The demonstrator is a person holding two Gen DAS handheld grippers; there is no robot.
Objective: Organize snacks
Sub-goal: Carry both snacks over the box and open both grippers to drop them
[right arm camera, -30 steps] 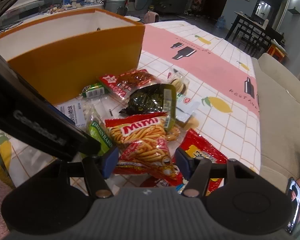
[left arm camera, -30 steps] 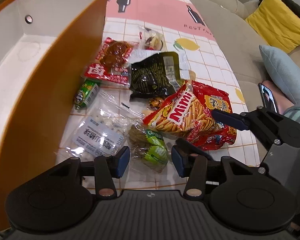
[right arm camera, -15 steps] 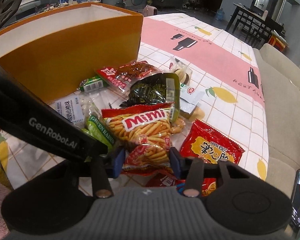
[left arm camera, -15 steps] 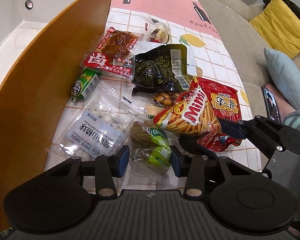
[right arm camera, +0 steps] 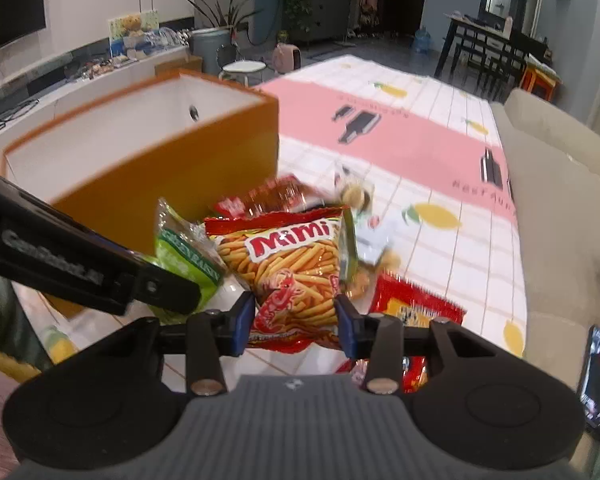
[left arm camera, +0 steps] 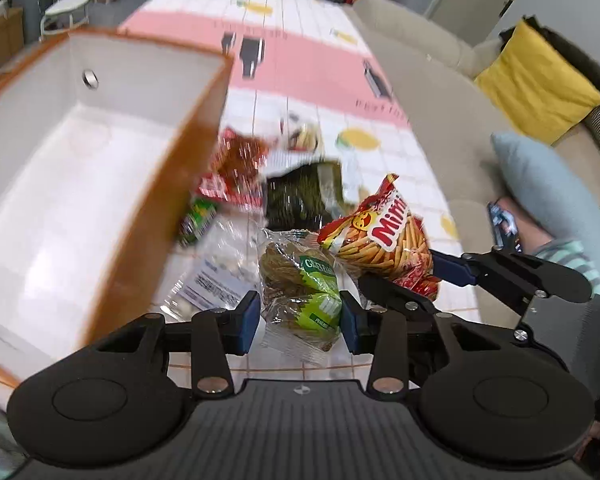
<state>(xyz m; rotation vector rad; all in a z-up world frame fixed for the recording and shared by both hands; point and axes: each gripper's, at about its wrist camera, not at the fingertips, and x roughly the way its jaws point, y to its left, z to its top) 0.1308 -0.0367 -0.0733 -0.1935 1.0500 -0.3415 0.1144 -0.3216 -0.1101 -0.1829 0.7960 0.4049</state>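
Note:
My left gripper [left arm camera: 298, 316] is shut on a clear bag of green raisins [left arm camera: 300, 280], which hangs above the tablecloth. My right gripper [right arm camera: 296, 320] is shut on the lower end of a red Mimi snack bag [right arm camera: 292, 264], also lifted. In the left wrist view the Mimi bag [left arm camera: 384, 240] and the right gripper [left arm camera: 420, 276] sit just right of the raisin bag. The right wrist view shows the raisin bag [right arm camera: 184, 256] at left. An open orange box [left arm camera: 172, 184] with a white inside stands left of the snacks, its wall [right arm camera: 160, 176] behind both bags.
On the tablecloth lie a red packet [left arm camera: 236, 168], a dark bag [left arm camera: 300, 196], a small green tube [left arm camera: 198, 220], a clear bag of white pieces [left arm camera: 216, 280] and a red bag [right arm camera: 412, 308]. A sofa with cushions [left arm camera: 540, 80] and a phone [right arm camera: 598, 376] border the right.
Both grippers closed on their bags and rose, lifting the raisin bag and the Mimi bag off the table. The box's inside has come back into the left wrist view.

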